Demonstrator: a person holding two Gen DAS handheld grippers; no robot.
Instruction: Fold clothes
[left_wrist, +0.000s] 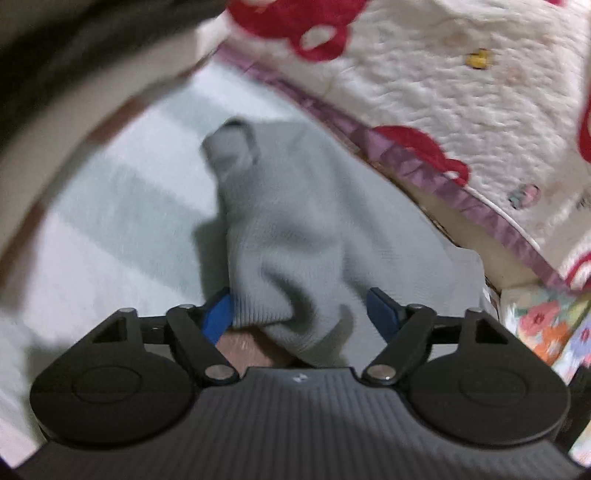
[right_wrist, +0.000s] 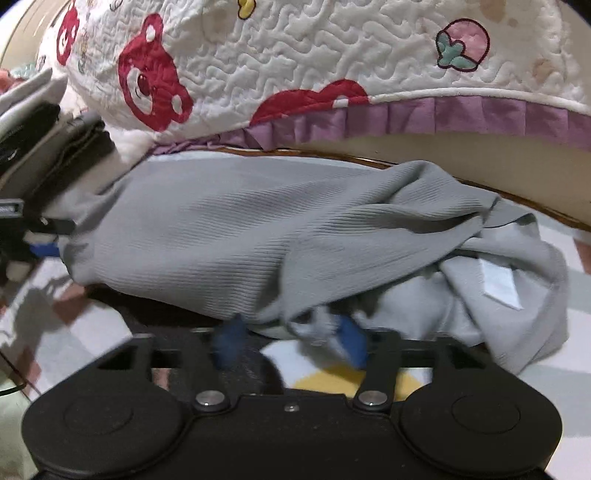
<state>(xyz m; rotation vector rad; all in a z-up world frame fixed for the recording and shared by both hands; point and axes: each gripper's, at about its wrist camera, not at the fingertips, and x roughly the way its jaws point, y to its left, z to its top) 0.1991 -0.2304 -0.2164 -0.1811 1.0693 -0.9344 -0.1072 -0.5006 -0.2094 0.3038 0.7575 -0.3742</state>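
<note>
A grey ribbed garment (left_wrist: 295, 229) lies on a pale striped mat (left_wrist: 122, 221). In the left wrist view its hem bunches between my left gripper's (left_wrist: 301, 314) blue pads (left_wrist: 218, 317), whose jaws stand wide apart with cloth draped over them. In the right wrist view the same garment (right_wrist: 236, 236) stretches across the frame, crumpled at the right with a white label (right_wrist: 498, 284). My right gripper (right_wrist: 291, 339) has blue pads (right_wrist: 352, 341) partly apart with a fold of cloth between them. The left gripper (right_wrist: 33, 243) shows at the far left at the garment's edge.
A white quilted bedspread (right_wrist: 332, 55) with red bear prints and a purple ruffle hangs over the bed edge (right_wrist: 461, 155) just behind the garment. A floral cloth (left_wrist: 546, 325) lies at the right in the left wrist view. Dark objects (right_wrist: 55, 147) sit at far left.
</note>
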